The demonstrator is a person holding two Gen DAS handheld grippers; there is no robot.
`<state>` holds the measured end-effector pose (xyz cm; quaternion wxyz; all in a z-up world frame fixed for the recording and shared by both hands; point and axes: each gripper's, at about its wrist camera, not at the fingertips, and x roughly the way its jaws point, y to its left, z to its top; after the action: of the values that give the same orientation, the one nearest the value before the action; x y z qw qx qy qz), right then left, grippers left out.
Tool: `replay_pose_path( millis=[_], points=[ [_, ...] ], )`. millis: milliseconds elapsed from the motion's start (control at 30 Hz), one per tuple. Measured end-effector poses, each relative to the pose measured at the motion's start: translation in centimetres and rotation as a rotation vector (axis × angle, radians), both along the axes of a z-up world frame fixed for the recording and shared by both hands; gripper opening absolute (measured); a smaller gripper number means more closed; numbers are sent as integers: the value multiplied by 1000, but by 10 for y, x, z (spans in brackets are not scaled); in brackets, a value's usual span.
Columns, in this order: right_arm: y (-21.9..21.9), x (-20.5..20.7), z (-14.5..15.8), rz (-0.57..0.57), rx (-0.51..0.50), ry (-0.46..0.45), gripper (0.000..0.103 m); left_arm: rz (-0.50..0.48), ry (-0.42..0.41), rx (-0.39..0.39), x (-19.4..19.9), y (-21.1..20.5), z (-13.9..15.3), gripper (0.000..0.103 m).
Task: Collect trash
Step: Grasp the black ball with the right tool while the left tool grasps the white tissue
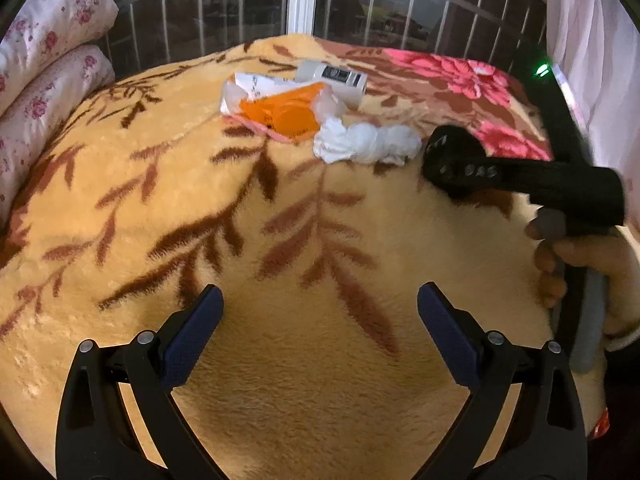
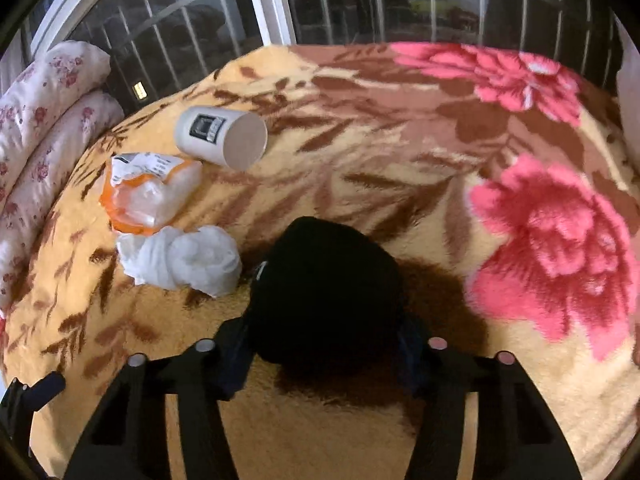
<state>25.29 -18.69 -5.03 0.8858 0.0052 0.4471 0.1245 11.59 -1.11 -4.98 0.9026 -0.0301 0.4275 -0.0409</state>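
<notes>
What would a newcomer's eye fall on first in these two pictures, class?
Probably the trash heaped on the yellow floral blanket toward the window: a crumpled white tissue, an orange-and-clear wrapper and a white cup lying on its side. Next, the black object clamped in the right gripper, beside the tissue. The left gripper hangs open over bare blanket.

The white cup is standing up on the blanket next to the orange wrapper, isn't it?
Not quite. The white cup is lying on its side, not standing up. The right wrist view shows its round flat end facing sideways. The rest is right: it is on the blanket, next to the orange wrapper.
</notes>
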Motion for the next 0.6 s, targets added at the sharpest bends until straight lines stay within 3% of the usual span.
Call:
replay_pose_path(
  millis=[200,400,500,600],
  points=[
    [-33,-47,28,-45,153,-39,52,4,8,56,-2,-7,-3,95],
    [-61,-118,38,-24,7,-166,53,5,24,114,0,-17,1,95],
    [-85,-133,33,-64,-44,-200,53,-35,20,77,4,-25,13,95],
    [-111,-133,18,-109,25,-149,53,-121,-25,95,15,-40,32,95]
  ],
)
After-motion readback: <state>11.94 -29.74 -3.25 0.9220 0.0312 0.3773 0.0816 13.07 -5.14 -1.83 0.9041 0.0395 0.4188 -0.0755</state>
